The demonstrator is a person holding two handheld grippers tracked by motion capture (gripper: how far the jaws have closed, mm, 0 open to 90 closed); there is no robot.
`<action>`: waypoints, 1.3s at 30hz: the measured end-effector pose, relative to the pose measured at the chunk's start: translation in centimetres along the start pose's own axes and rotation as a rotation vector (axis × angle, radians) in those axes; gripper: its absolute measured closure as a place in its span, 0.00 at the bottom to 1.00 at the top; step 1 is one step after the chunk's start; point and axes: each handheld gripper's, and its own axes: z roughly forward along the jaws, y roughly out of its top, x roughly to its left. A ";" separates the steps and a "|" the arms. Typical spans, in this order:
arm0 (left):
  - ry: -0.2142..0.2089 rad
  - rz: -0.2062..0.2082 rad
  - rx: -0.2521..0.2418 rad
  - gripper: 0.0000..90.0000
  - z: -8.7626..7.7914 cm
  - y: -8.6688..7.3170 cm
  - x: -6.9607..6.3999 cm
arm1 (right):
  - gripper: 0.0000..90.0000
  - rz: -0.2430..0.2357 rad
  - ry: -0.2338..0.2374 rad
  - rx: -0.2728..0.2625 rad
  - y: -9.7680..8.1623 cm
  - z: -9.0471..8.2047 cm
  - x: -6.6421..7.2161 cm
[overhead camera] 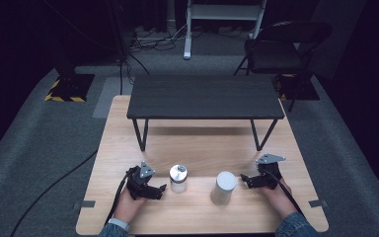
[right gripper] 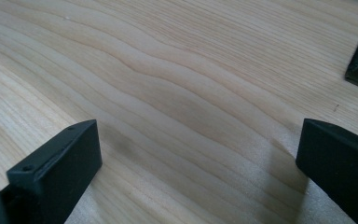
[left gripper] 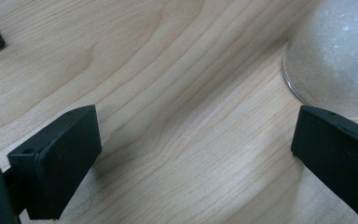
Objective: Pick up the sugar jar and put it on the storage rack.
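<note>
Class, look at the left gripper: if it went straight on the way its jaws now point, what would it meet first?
Probably the clear jar. The left gripper, jaws wide open, points right across the wooden table. In its own view the jar sits ahead but off to the right, so it might only graze it.

I sit at a light wooden table [overhead camera: 202, 148] on grey carpet [overhead camera: 39, 128]. At twelve o'clock on the tabletop stands a low black bench [overhead camera: 205, 96] on thin metal legs. Beyond it, at one o'clock, a black chair [overhead camera: 286, 47]; at twelve, a white frame [overhead camera: 224, 15] with cables on the floor; at ten, a yellow-and-black striped base [overhead camera: 69, 89]. The walls are dark.
</note>
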 end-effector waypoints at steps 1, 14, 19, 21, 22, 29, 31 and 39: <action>0.000 0.000 0.000 0.01 0.0 0.0 0.0 | 0.00 0.000 0.000 0.000 0.0 0.0 0.0; 0.000 0.000 0.000 0.02 0.0 0.0 0.0 | 0.00 0.000 0.000 0.000 0.0 0.0 0.0; 0.000 0.000 0.000 0.02 0.0 0.0 0.0 | 0.00 0.000 0.000 0.000 0.0 0.0 0.0; 0.000 0.000 0.000 0.02 0.0 0.0 0.0 | 0.00 0.000 0.000 0.000 0.0 0.0 0.0; 0.000 0.000 0.000 0.02 0.0 0.0 0.0 | 0.00 0.000 0.000 0.000 0.0 0.0 0.0; -0.003 0.002 0.002 0.02 0.0 0.0 0.1 | 0.00 0.000 0.000 0.000 0.0 0.0 0.0; -0.006 0.005 0.002 0.02 -0.1 0.0 0.1 | 0.00 0.000 0.000 0.000 0.0 0.0 0.0; -0.025 0.008 -0.029 0.02 -0.6 -0.3 0.4 | 0.00 -0.001 0.001 0.000 0.0 0.0 0.0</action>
